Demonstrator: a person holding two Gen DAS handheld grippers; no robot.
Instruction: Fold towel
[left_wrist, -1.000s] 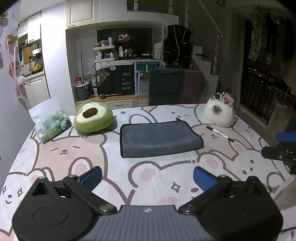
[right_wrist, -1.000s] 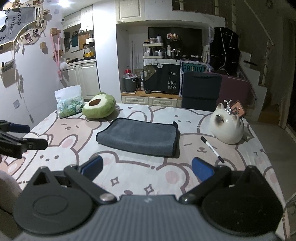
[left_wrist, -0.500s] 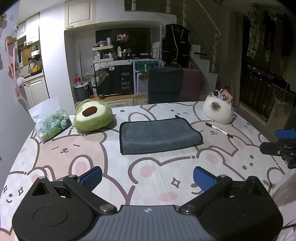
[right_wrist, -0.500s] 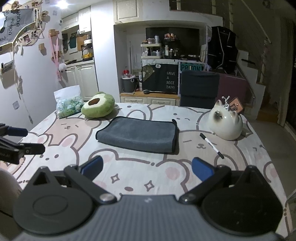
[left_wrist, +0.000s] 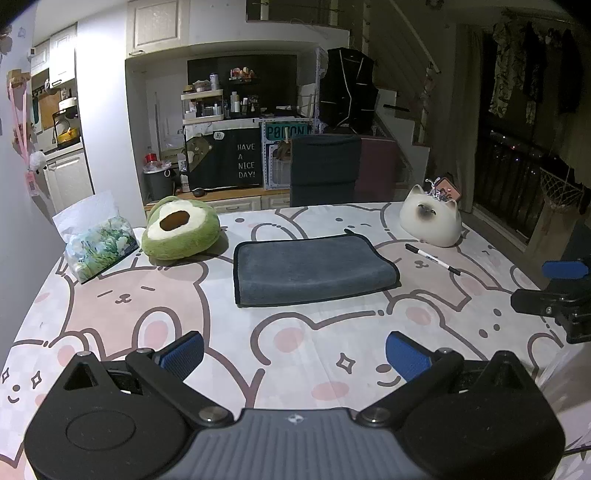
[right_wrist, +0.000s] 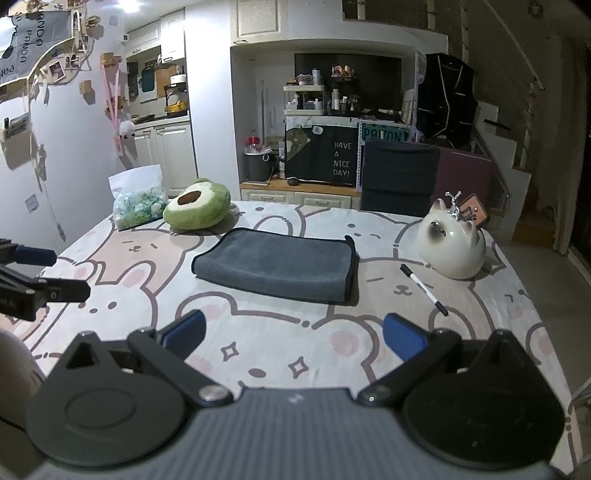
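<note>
Here, in the left wrist view, the left gripper (left_wrist: 294, 353) hangs over the near edge of the table covered in a pink-and-white bear-print cloth (left_wrist: 147, 310), its two blue-padded fingers (left_wrist: 183, 353) spread wide with nothing between them. The folded dark grey towel with black trim (left_wrist: 314, 269) lies flat near the middle of the table, well apart from the gripper. Toward the far left corner sit a green avocado-shaped plush cushion (left_wrist: 180, 231) and, just beside it, a soft pack of tissues (left_wrist: 96, 242). Near the far right corner stands a white ceramic cat figure (left_wrist: 431, 220), with a black-and-white marker pen (left_wrist: 432, 259) lying on the cloth between it and the towel. The right gripper (left_wrist: 561, 291) shows at the right edge, spread apart and holding nothing.

In the right wrist view, the right gripper (right_wrist: 293, 334) is likewise wide apart and bare above the near edge. The towel (right_wrist: 277, 265) rests mid-table, the cushion (right_wrist: 197, 208) beyond its left end, the cat figure (right_wrist: 452, 243) and pen (right_wrist: 424, 289) to its right. The left gripper (right_wrist: 40, 273) juts in at the left edge.
</note>
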